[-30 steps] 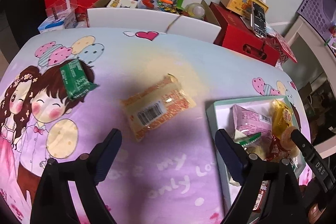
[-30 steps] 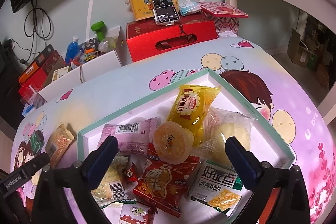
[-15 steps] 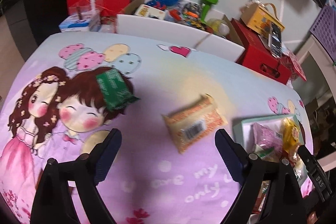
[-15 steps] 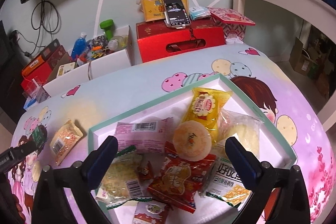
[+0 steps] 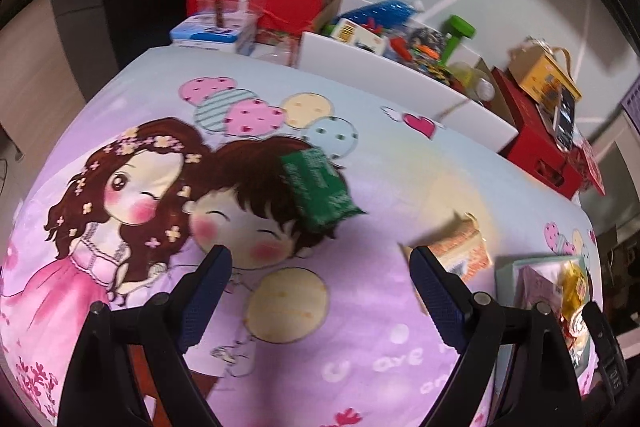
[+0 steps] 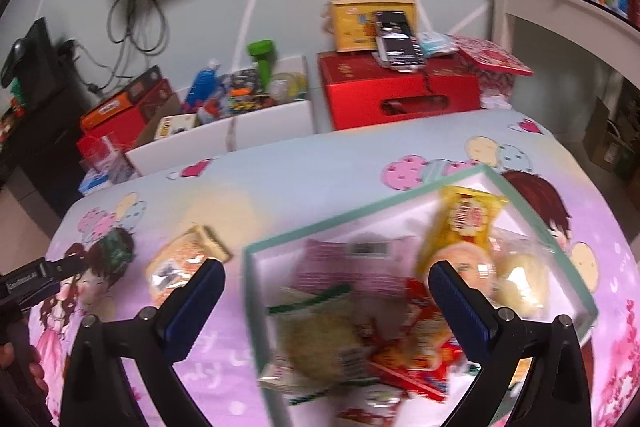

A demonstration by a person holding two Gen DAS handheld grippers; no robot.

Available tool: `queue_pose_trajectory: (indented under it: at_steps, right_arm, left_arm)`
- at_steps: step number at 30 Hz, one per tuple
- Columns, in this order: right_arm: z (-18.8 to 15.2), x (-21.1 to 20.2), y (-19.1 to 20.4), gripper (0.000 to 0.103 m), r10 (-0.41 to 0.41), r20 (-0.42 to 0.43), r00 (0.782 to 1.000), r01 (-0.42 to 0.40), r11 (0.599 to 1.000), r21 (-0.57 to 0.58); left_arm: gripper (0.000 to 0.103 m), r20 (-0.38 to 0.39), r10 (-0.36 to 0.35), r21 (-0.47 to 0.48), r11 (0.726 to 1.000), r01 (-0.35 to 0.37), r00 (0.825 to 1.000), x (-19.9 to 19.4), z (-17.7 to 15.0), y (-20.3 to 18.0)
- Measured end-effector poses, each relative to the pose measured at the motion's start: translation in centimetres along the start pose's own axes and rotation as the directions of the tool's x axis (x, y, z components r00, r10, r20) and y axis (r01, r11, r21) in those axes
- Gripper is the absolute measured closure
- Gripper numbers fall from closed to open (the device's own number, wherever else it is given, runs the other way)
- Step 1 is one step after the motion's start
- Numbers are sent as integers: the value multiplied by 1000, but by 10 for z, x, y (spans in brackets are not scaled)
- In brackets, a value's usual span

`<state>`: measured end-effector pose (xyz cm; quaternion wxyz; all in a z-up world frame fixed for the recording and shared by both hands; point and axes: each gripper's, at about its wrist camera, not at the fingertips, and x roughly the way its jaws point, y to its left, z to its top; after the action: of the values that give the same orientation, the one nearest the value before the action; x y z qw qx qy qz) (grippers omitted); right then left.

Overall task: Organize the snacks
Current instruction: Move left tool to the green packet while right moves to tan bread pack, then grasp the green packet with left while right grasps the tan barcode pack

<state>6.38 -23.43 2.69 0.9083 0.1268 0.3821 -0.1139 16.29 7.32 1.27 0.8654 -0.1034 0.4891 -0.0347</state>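
A green snack packet [image 5: 318,191] lies on the cartoon-print tablecloth, ahead of my open, empty left gripper [image 5: 320,283]. An orange snack packet [image 5: 460,249] lies to its right, just beyond my right fingertip; it also shows in the right wrist view [image 6: 186,259]. A mint-rimmed white tray [image 6: 360,211] holds several snack packets, among them a yellow one [image 6: 466,223] and a pink one [image 6: 352,259]. My right gripper [image 6: 326,289] is open and empty above the tray's left part. The tray's edge [image 5: 506,275] shows in the left wrist view.
Behind the table stand a white box of clutter [image 6: 232,131], red boxes [image 6: 400,95], a yellow carry box with a phone [image 6: 372,19] and a green dumbbell [image 5: 460,33]. The left gripper's body [image 6: 36,279] shows at the right view's left edge.
My left gripper has swung left, from over the orange packet toward the green packet. My right gripper has shifted left, from the tray's middle to its left part.
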Motion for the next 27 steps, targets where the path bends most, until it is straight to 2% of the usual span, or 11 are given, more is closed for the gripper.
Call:
queue_pose_trajectory:
  at_steps: [8,15,27]
  right_arm:
    - [-5,7,48,0,86,-13,996,-86,995,-55]
    - [-8,22,90,0,132,-49,990,-136,986,-100]
    - [-9,71,138,1,100,-138,985,-126,972,-197]
  left_arm:
    - [13,-4,0,-75,997,0,1000,6,8,34]
    - [13,-6,-8,-64,998,8,1000,19,16,33]
    - [13,-47,-52,-42,998,50,998,59,22,16]
